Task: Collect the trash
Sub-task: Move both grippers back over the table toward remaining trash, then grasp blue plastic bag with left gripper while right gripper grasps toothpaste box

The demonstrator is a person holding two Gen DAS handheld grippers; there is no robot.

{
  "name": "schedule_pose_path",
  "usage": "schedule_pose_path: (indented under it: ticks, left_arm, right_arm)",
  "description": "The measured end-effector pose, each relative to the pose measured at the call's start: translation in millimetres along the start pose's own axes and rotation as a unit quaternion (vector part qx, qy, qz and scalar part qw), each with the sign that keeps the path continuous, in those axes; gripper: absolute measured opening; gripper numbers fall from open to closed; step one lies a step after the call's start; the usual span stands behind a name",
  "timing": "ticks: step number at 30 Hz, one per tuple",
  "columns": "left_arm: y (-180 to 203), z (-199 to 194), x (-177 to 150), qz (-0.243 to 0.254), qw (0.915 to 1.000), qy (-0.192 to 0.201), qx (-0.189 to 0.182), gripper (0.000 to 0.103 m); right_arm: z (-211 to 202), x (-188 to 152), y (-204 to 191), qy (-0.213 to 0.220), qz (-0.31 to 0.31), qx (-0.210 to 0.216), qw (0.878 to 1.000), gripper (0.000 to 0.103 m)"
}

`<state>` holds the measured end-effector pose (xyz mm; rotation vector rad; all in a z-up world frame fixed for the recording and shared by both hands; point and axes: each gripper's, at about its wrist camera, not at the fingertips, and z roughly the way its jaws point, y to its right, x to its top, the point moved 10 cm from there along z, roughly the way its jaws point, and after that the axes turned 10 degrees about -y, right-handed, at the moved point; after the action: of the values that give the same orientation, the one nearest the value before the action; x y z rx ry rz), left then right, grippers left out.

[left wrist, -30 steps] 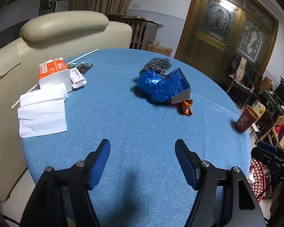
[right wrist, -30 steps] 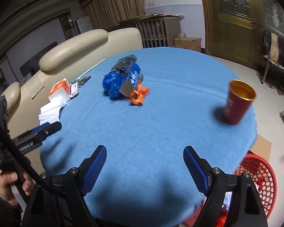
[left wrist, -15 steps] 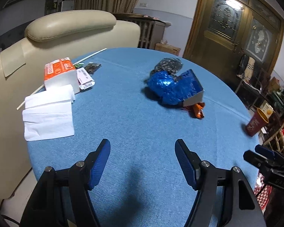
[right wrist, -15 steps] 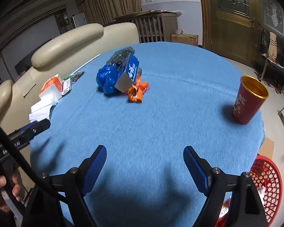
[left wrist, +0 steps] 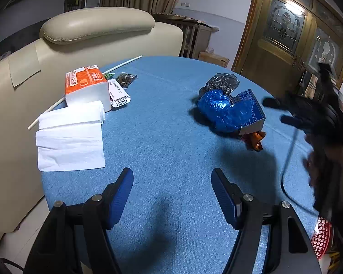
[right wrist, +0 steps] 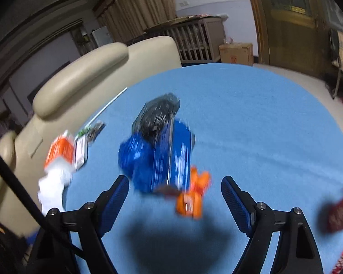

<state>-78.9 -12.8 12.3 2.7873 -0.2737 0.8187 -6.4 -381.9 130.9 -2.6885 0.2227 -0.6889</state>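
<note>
Two grippers, both with fingers spread and holding nothing. I'm on the approach: my right gripper hangs just short of the trash heap, which lies mid-table toward the far edge. Next I must pick one piece, probably the orange wrapper, and straddle it. Compared with a second ago the heap looms far nearer; my left gripper has turned slightly leftward.

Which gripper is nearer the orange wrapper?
Right. The right gripper hangs open just short of the orange wrapper; the left gripper is open, farther back over bare tablecloth.
</note>
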Motion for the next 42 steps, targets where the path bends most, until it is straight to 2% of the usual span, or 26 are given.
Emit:
schedule_pose_path:
  ticks: [3, 6, 7, 8, 10, 13, 21, 24, 29, 34, 38, 40, 42]
  left_arm:
    - [0, 4, 5, 0.001, 1.0, -0.001, -0.005, 0.071]
    - [2, 10, 13, 0.002, 1.0, -0.004, -0.009, 0.071]
    - [3, 12, 15, 0.003, 0.9999, -0.004, -0.01, 0.071]
    - [4, 14, 19, 0.004, 0.9999, -0.003, -0.011, 0.071]
    - [8, 18, 27, 0.009, 0.9999, -0.001, -0.012, 0.071]
    - [13, 24, 38, 0.014, 0.9998, 0.004, -0.015, 0.071]
    - [46, 53, 76, 0.022, 0.9986, -0.005, -0.048, 0.073]
    - [66, 73, 93, 0.017, 0.9978, -0.015, -0.062, 0.074]
    - [95, 98, 112, 0.017, 0.9974, -0.03, -0.063, 0.075]
    - [113, 122, 125, 0.026, 0.9983, -0.037, -0.036, 0.077]
    - [108, 152, 125, 0.025, 0.9972, -0.071, 0.0, 0.08]
    - [105, 161, 122, 0.017, 0.9961, -0.087, -0.009, 0.08]
    - [104, 164, 119, 0.015, 0.9952, -0.094, -0.022, 0.058]
  right_arm:
    - [22, 20, 5, -0.015, 0.012, 0.0, 1.0, 0.085]
    - [45, 33, 8, -0.036, 0.009, -0.003, 0.999, 0.078]
    - [52, 35, 8, -0.045, 0.009, -0.001, 0.999, 0.072]
    - [58, 36, 7, -0.053, 0.009, 0.001, 0.999, 0.057]
    - [68, 32, 6, -0.072, 0.01, 0.016, 0.997, 0.04]
    - [65, 29, -2, -0.072, -0.002, 0.036, 0.997, 0.031]
    - [-6, 19, -5, -0.003, 0.001, 0.052, 0.999, 0.031]
    - [-35, -2, -1, 0.016, 0.004, 0.054, 0.998, 0.031]
    - [-55, -49, 11, 0.006, 0.009, 0.048, 0.999, 0.031]
    - [-57, -89, 26, -0.013, 0.023, 0.043, 0.999, 0.031]
    - [-56, -100, 27, -0.019, 0.026, 0.045, 0.998, 0.031]
    - [-59, -101, 26, -0.016, 0.023, 0.045, 0.999, 0.031]
    - [-61, -102, 22, -0.012, 0.022, 0.047, 0.999, 0.031]
